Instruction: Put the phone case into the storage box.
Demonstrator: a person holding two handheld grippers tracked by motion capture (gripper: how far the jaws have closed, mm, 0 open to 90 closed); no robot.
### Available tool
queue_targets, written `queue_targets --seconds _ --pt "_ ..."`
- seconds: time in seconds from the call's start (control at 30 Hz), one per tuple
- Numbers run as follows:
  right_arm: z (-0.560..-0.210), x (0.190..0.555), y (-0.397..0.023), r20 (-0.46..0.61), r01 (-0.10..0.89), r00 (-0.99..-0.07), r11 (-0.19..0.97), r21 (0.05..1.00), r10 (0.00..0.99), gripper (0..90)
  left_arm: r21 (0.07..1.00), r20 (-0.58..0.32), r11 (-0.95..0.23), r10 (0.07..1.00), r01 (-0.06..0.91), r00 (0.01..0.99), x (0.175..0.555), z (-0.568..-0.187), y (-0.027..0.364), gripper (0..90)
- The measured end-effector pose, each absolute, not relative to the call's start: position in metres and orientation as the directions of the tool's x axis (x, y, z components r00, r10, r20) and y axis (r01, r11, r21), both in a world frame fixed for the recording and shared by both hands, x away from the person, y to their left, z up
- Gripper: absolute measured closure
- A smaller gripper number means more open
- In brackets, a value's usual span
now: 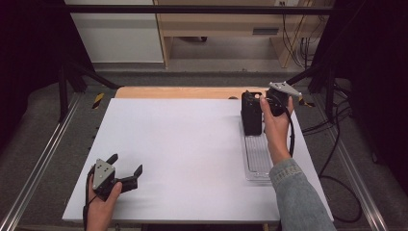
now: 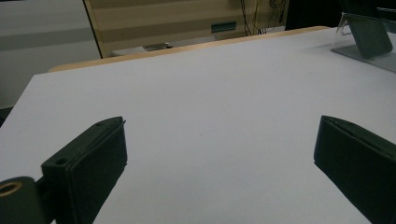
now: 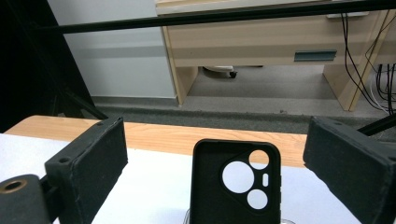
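**A lab recording bay, by every sign**

We're looking at a test setup in a lab or office room. A white tabletop (image 1: 183, 154) sits inside a black metal frame (image 1: 192, 9), with aluminium rails (image 1: 38, 168) running along both sides on grey carpet (image 1: 43, 120). Dark curtains (image 1: 29, 57) close off left and right. Beyond the table stands light wooden office furniture (image 3: 261, 42) with a grey handle, a white cabinet (image 1: 120, 33) beside it, and bundles of cables (image 1: 300, 43) hanging down and trailing across the floor.
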State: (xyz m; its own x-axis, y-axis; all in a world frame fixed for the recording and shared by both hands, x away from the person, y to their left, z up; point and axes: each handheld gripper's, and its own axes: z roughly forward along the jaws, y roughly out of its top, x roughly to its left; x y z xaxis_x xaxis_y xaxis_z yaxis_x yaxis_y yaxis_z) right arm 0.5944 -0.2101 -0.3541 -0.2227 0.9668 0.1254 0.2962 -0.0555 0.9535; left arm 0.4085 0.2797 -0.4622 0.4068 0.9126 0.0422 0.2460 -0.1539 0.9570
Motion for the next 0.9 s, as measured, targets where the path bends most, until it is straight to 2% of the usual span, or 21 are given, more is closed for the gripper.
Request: queue_targets --seconds 0.9 --pt "-0.341 0.577 -0.212 0.132 0.264 -0.278 -0.056 0.963 0.952 5.5 0.954 0.052 -0.164 0.913 0.249 0.404 0.408 -0.462 0.280 2.6"
